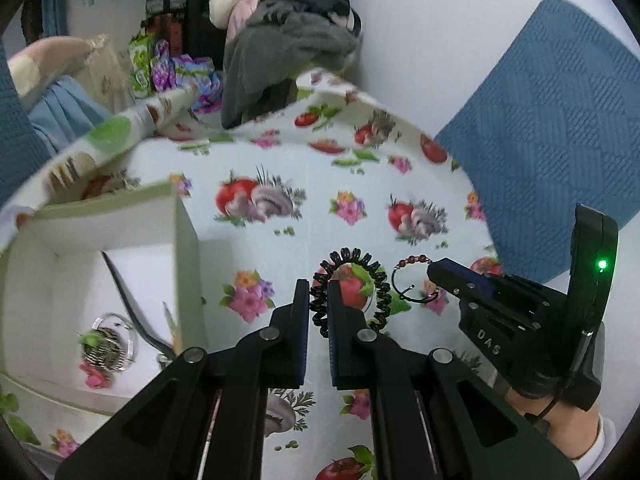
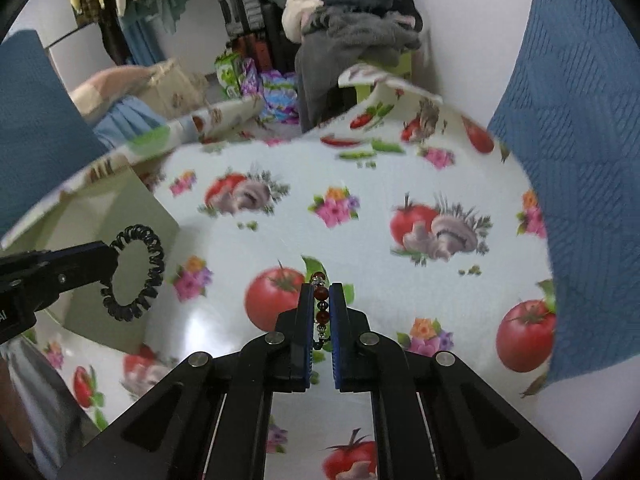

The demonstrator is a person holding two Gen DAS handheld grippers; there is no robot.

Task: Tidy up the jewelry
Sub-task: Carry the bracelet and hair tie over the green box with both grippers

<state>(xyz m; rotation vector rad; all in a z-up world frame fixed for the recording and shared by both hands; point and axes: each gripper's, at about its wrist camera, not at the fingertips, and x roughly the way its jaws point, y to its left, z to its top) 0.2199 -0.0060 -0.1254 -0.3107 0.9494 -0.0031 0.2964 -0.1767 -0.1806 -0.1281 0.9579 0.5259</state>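
My left gripper [image 1: 318, 286] is shut on a black spiral hair tie [image 1: 372, 280] and holds it above the tablecloth; the tie also shows in the right wrist view [image 2: 136, 272] hanging from the left gripper [image 2: 108, 258]. My right gripper [image 2: 321, 290] is shut on a red-beaded bracelet [image 2: 321, 304]; in the left wrist view the bracelet [image 1: 412, 276] dangles from the right gripper [image 1: 432, 270]. An open white box [image 1: 188, 248] stands at the left and holds a silver ring-shaped piece [image 1: 114, 340] and a dark thin piece [image 1: 128, 300].
The table carries a tomato-and-mushroom print cloth [image 1: 304, 168]. A blue textured cloth [image 1: 552, 120] lies at the right, also in the right wrist view [image 2: 580, 140]. Piled clothes [image 1: 288, 28] and snack packets [image 1: 180, 72] sit beyond the far edge.
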